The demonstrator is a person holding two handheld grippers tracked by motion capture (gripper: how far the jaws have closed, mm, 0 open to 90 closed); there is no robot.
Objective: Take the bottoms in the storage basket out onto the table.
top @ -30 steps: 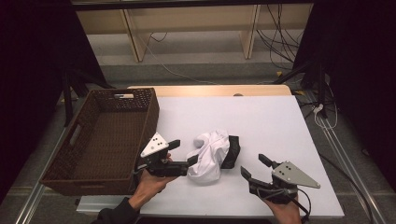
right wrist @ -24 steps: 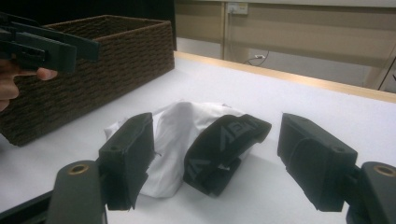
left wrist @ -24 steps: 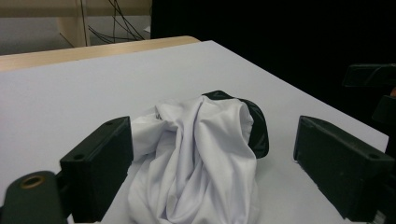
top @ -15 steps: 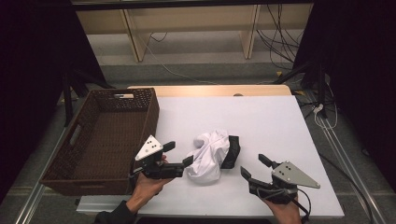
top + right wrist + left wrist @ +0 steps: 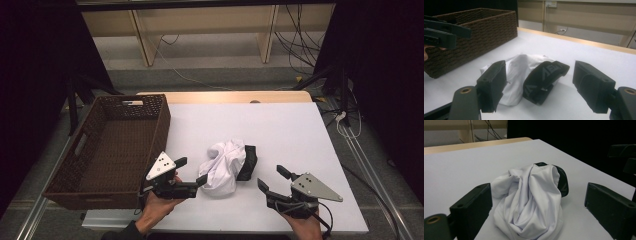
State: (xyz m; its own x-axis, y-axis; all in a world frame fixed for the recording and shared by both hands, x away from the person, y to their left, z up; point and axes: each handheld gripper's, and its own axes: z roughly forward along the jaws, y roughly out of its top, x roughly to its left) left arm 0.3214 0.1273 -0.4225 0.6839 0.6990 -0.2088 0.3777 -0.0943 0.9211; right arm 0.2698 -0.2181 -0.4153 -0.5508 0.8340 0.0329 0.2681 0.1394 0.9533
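A crumpled white garment (image 5: 223,167) with a black waistband (image 5: 248,161) lies on the white table (image 5: 280,130), near its front. My left gripper (image 5: 192,171) lies level at the garment's left side, one fingertip at the cloth's edge. Its jaws have just been opening; in the left gripper view the garment (image 5: 529,202) lies ahead between the spread jaws of the left gripper (image 5: 537,195), unpressed. My right gripper (image 5: 272,178) stands open to the right of the garment, apart from it. From the right gripper (image 5: 541,77) the waistband (image 5: 544,75) faces me.
A dark brown woven basket (image 5: 160,130) stands at the table's left, close behind the left hand. A wooden strip (image 5: 225,96) runs along the table's far edge, and cables (image 5: 300,45) lie on the floor beyond.
The left gripper has drawn back a little to the left, toward the basket, and its jaws have spread slightly. The right gripper and the garment have stayed put.
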